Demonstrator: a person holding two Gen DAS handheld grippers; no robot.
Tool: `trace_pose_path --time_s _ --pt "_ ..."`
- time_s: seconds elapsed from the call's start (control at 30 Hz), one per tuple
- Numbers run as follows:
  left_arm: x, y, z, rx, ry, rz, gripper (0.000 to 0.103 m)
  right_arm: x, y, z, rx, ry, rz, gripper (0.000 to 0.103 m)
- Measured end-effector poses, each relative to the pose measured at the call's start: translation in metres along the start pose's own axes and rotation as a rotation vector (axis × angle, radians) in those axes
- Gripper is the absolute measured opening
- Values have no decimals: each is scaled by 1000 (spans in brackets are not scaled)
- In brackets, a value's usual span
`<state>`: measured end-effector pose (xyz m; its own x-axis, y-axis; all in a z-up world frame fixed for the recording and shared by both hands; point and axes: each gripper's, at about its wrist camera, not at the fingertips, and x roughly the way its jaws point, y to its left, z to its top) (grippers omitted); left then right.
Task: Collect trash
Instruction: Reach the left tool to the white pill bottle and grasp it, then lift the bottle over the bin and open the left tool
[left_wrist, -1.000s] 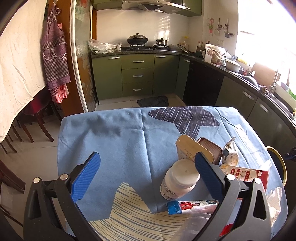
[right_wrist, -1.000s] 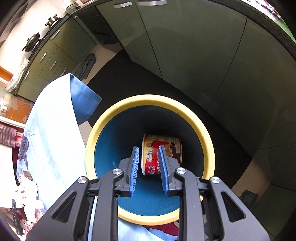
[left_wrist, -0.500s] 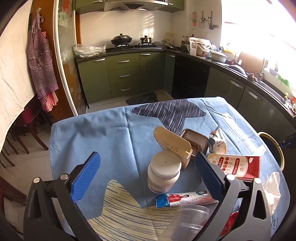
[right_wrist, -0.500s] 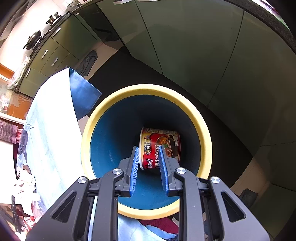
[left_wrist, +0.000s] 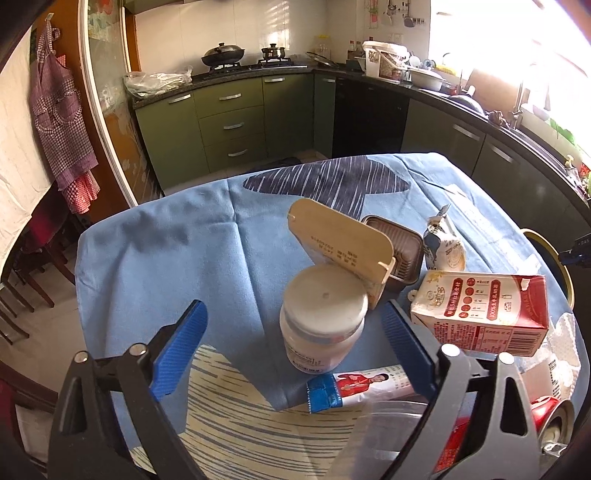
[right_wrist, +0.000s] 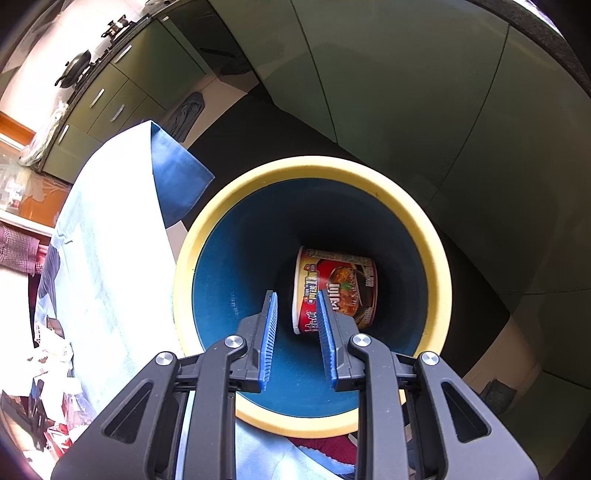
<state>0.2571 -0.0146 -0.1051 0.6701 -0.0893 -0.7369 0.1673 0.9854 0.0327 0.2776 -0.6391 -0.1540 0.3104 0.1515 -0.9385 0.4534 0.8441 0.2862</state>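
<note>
Left tongs (left_wrist: 291, 332) stand wide, jaws just narrowing, and I see the white round plastic jar (left_wrist: 322, 325) upright between them, untouched, on the blue tablecloth (left_wrist: 166, 251). Right tongs (right_wrist: 295, 332), nearly closed and empty, hang over the yellow-rimmed blue bin (right_wrist: 439, 280), farther off.

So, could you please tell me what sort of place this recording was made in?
Most likely a home kitchen: a wok sits on a gas hob, green cabinets run beneath the counter, and an apron hangs by the doorway.
</note>
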Motion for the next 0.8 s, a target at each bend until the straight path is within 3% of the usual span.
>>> trace_pose_path --time_s 0.17,0.57,0.8 --pt "9 2 -2 -11 30 -42 45 0 1 -2 -3 -1 10 22" --pt "-26 0 6 24 -31 -6 45 -10 -8 -15 -7 -12 60 23" --pt "-68 -17 16 66 -90 -39 45 -10 -9 -20 -22 -16 86 23"
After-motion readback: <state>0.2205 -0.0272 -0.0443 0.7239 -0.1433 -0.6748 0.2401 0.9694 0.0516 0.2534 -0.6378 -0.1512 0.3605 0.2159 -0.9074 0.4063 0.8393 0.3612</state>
